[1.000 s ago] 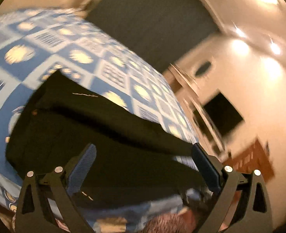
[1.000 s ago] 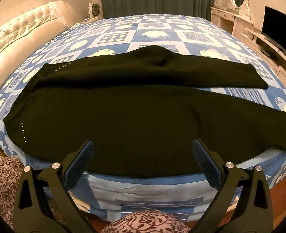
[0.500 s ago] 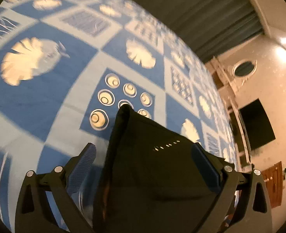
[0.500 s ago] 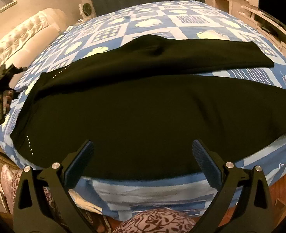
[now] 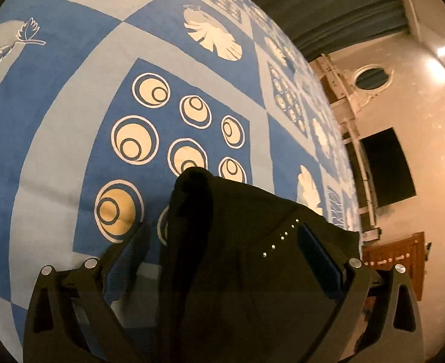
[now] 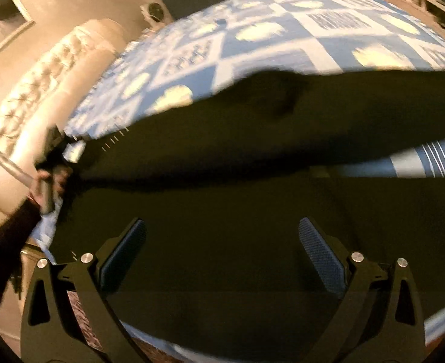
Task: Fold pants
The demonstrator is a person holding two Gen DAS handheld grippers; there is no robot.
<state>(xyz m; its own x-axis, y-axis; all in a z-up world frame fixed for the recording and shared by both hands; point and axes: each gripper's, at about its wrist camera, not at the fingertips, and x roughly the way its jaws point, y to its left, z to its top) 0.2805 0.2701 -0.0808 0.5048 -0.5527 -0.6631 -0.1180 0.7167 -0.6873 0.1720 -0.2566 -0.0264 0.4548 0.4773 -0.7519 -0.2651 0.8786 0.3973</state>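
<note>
Change, left view: the left gripper (image 5: 221, 242) has come lower and closer than half a second ago; the ring-patterned square of the bedspread (image 5: 71, 139) now looms larger, and the corner of the black pants (image 5: 237, 257) fills more of the gap between the fingers.
Change, right view: the right gripper (image 6: 222, 242) has dropped nearer the cloth; the picture is now blurred, and the pants (image 6: 237, 211) cover most of it.
Left jaws: spread wide, the pants corner lying between them, not pinched.
Right jaws: spread wide over the near part of the pants, nothing clamped.
Pants, place: spread flat on the blue and white bedspread (image 6: 283, 39), reaching from the far left corner to the right edge.
Pants, look: black, with a short row of pale dots near the corner; one leg lies far, the other near, a strip of bedspread showing between them at the right.
Left hand (image 6: 51, 181): seen at the far left of the right view, holding its gripper at the pants corner, beside the tufted headboard (image 6: 41, 90).
</note>
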